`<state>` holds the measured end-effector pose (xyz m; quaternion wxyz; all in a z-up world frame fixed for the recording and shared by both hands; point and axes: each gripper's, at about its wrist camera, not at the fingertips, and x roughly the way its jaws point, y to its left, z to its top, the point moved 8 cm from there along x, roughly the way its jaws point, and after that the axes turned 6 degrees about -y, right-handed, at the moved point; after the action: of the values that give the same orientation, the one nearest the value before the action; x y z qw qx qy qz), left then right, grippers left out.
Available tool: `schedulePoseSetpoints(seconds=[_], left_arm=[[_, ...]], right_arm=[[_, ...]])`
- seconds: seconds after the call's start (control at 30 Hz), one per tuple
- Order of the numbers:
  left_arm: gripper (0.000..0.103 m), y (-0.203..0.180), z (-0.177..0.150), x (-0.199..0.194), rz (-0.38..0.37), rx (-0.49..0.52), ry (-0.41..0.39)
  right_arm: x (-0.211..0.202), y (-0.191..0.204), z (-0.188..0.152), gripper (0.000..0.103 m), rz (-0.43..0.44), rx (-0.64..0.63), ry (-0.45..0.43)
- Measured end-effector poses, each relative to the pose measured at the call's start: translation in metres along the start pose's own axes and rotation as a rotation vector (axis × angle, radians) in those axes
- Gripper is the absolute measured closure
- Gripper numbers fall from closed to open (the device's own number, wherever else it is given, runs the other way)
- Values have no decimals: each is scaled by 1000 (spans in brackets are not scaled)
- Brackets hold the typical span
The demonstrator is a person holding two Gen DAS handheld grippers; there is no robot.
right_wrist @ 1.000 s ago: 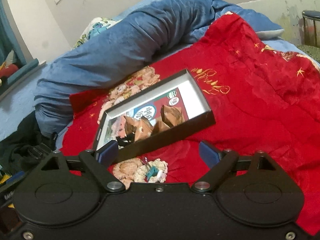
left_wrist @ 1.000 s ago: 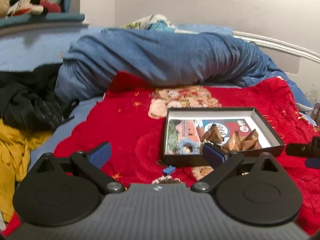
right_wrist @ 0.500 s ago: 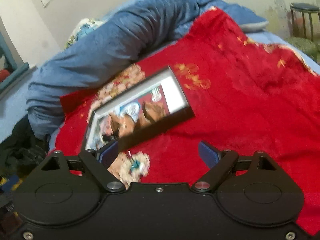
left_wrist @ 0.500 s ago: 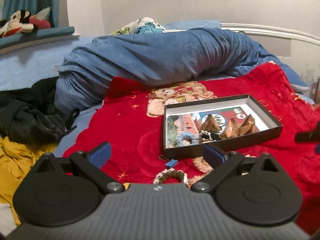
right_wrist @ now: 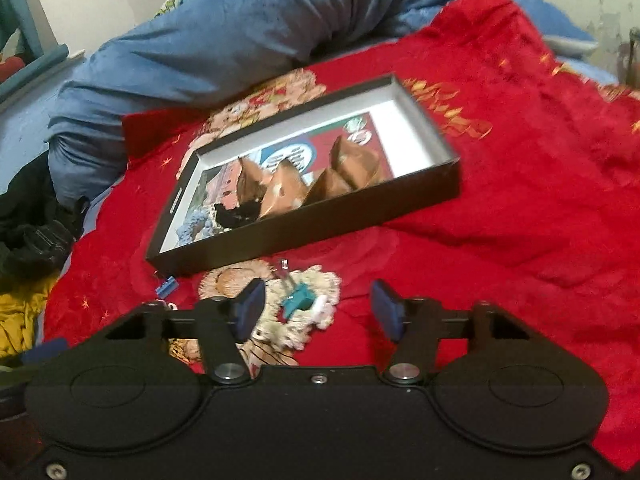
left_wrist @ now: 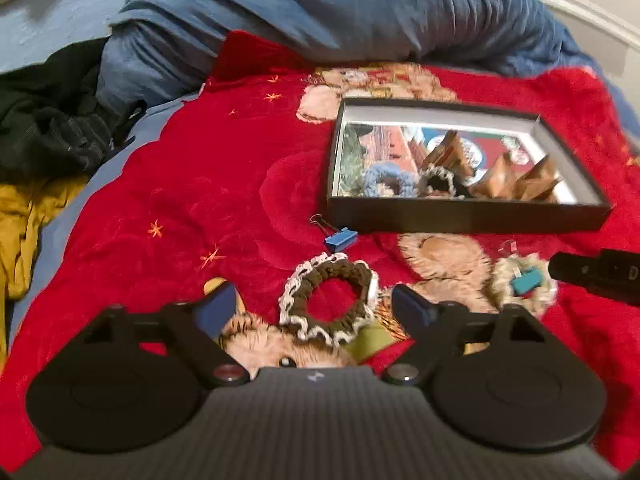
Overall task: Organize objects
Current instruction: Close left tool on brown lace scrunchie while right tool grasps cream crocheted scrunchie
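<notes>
The left claw [left_wrist: 314, 306] is spread wide and empty above the red blanket [left_wrist: 208, 184], with the brown scrunchie [left_wrist: 330, 298] lying flat between its blue pads [left_wrist: 412, 306], touching neither. At 12 o'clock from the scrunchie sits a blue binder clip [left_wrist: 340, 238], just beside the near wall of the black box [left_wrist: 464, 218]. Only this view looks down into the box enough to show a blue scrunchie [left_wrist: 386, 180] and a dark white-edged scrunchie [left_wrist: 438, 180] beside brown folded paper pieces [left_wrist: 520, 182].

The right claw [right_wrist: 318, 306] is also spread and empty. A teal binder clip [right_wrist: 300, 300] on a pale bear print lies between its pads, nearer the left one. The right view alone shows the box [right_wrist: 320, 236] skewed, far end toward 2 o'clock, and the blue duvet [right_wrist: 240, 32] behind it.
</notes>
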<state>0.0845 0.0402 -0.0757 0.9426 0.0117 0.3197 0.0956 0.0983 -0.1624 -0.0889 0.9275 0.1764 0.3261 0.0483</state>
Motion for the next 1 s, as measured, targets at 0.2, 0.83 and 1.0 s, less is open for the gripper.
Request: schedulePoseSetpoints(seconds=[0.2, 0.83, 1.0], left_arm=[[27, 0, -11, 28, -5, -19, 66], [80, -13, -29, 28, -20, -39, 151], [80, -14, -30, 21, -1, -35, 138]], right_arm=[[18, -12, -11, 61, -31, 49, 51], [16, -1, -11, 86, 26, 74, 62], [6, 2, -2, 86, 59, 78, 24]])
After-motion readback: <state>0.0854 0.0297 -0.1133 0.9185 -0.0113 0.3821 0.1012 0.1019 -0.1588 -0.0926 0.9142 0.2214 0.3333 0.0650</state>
